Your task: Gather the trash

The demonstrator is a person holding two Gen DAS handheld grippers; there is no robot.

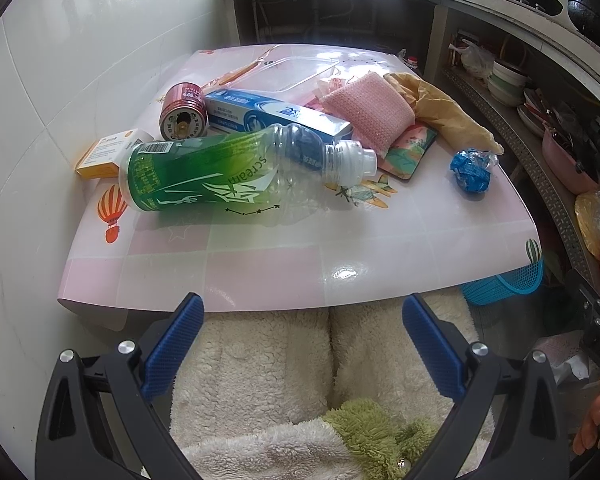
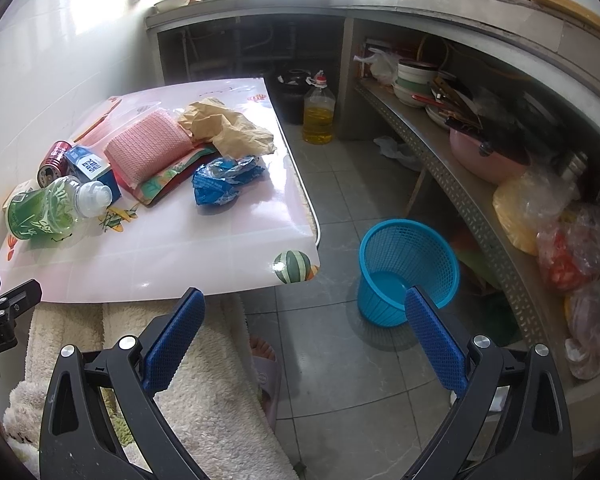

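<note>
Green bottle (image 1: 220, 172) lies beyond left gripper (image 1: 302, 312), seemingly empty

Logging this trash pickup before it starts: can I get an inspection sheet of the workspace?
Surface: pink table, front part bare.
Job's things: green bottle lying down; red can on its side; blue wrapper; brown paper; blue basket upright on the floor, nothing seen inside.
Clutter: toothpaste box, pink sponge, yellow box.
Grippers: left tool and right tool open, holding nothing.
Cables: nothing seen.
Surroundings: oil bottle on floor; shelf of dishes and bags.
</note>
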